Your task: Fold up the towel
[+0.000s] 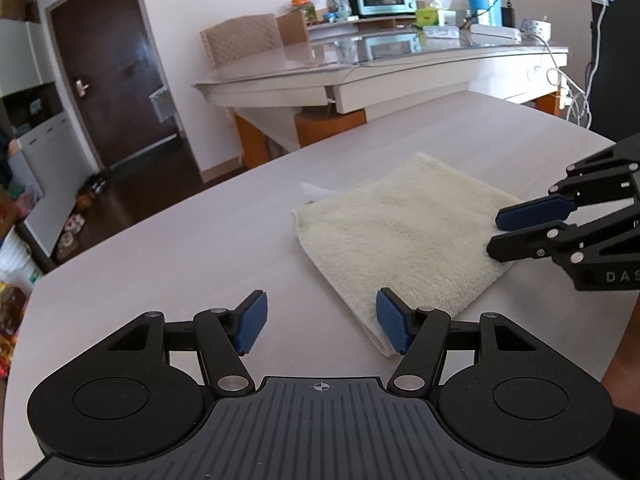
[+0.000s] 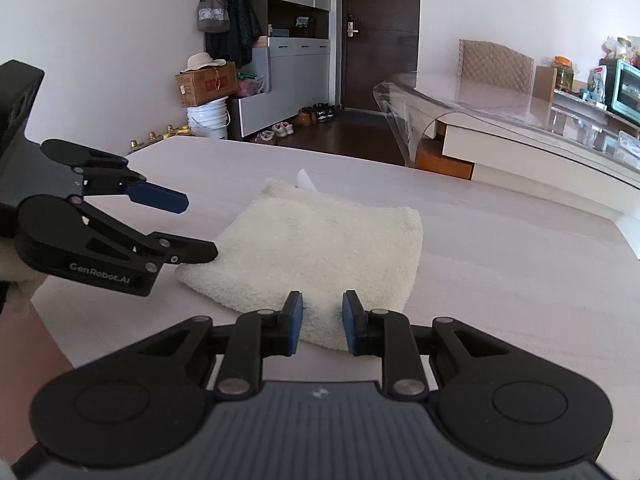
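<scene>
We get 2 wrist fisheyes, both low and close over the table [image 1: 160, 248], angled down. Left view looks from the towel's [image 1: 392, 232] left corner, facing the far sideboard [image 1: 360, 76]. Right view looks from its near edge toward the door [image 2: 380, 32]. Both share towel, table, and each other's gripper.

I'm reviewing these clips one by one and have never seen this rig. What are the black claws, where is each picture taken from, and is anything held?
Each claw is a handheld two-finger gripper carrying its own camera that looks along its fingers. One picture comes from the left gripper, the other from the right gripper. A folded cream towel lies on the pale table. Both grippers sit open at the towel's near edges; neither pinches it, so nothing is held.
</scene>
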A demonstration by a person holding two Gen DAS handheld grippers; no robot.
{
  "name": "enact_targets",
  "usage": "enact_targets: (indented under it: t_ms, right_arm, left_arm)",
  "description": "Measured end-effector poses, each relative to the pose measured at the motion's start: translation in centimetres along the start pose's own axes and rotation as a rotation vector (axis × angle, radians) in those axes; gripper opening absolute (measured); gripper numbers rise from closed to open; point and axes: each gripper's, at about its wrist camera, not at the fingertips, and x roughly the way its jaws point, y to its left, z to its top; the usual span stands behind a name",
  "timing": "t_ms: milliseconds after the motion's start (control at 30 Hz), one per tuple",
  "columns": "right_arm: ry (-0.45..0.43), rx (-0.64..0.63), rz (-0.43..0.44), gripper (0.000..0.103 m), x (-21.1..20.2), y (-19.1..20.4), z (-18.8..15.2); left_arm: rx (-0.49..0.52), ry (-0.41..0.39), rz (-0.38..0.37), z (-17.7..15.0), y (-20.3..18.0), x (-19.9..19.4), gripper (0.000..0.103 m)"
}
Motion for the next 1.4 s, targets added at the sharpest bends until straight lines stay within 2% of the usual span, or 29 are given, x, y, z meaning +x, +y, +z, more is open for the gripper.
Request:
enact_targets:
  t_ms: [367,500,633,833,1033,1167,1400]
  right_arm:
    - [-0.016,0.007,-0.016,0.026,0.3,0.1,-0.3]
    - [-0.013,0.001,-0.019,0.026,0.4,0.1,-0.3]
    - [-0.062,0.069,-0.010,0.027,-1.0,-0.9,0.2]
    - [-0.039,0.079,-0.032,0.026,-1.3,-2.1,-0.7]
    - [-0.010,0.053,-0.017,0.028,-0.7,-1.8,-0.8]
    - [-0.036,0.081,-0.013,0.027,-1.1,-2.9,0.0]
    - [-0.047,0.012,-0.056,0.027,1.3,-4.2,3.1]
  left_arm:
    - [-0.075,0.012,0.050,0.0,-0.5,-0.1,0.066]
    - [-0.088,0.009,0.062,-0.1,-0.5,-0.1,0.072]
    - [-0.138,-0.022,0.068,-0.3,0.0,-0.9,0.073]
    - [-0.147,-0.046,0.000,-0.1,-1.6,-1.9,0.074]
    - [-0.114,-0.018,-0.025,-0.3,-3.3,-0.4,0.075]
    - [-0.136,-0.033,-0.028,0.1,-2.8,-0.7,0.075]
    - [-0.125,-0.076,0.030,3.4,-0.3,1.5,0.078]
